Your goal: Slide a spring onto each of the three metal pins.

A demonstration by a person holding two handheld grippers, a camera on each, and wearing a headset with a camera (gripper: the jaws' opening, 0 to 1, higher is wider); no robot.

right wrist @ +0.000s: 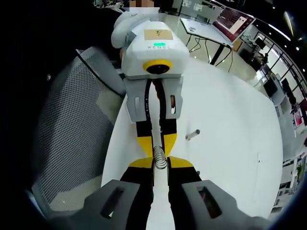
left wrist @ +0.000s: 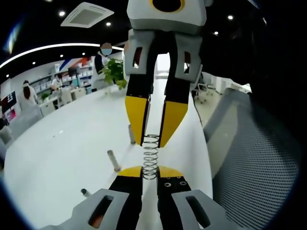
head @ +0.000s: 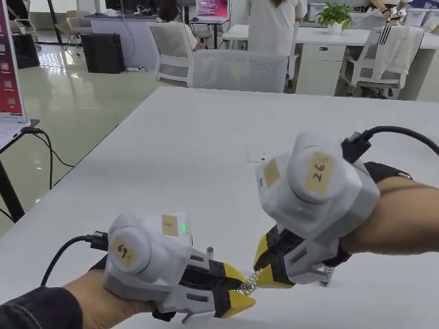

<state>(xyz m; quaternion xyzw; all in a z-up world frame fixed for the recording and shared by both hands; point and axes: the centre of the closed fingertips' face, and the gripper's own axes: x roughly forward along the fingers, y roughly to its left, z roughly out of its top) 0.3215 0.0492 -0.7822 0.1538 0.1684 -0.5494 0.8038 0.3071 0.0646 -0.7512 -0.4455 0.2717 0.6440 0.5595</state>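
A small metal spring [head: 252,279] hangs between my two grippers, just above the white table [head: 171,171]. My left gripper [head: 245,293] is shut on one end of the spring [left wrist: 150,163]. My right gripper [head: 262,273] is shut on the other end, seen end-on as a coil [right wrist: 160,159]. In the left gripper view the right gripper [left wrist: 151,141] comes down from the top. Three bare upright metal pins [left wrist: 131,133] [left wrist: 113,160] [left wrist: 85,192] stand in a row left of the spring. One pin [head: 210,252] shows behind the left gripper, and one pin [right wrist: 192,134] lies to the right of both grippers.
A grey mesh chair [left wrist: 249,158] stands close by the table's near edge. A small white tag [head: 257,157] lies mid-table. Office chairs [head: 240,68] and desks stand beyond the far edge. A short coil [head: 326,275] shows under the right gripper's body.
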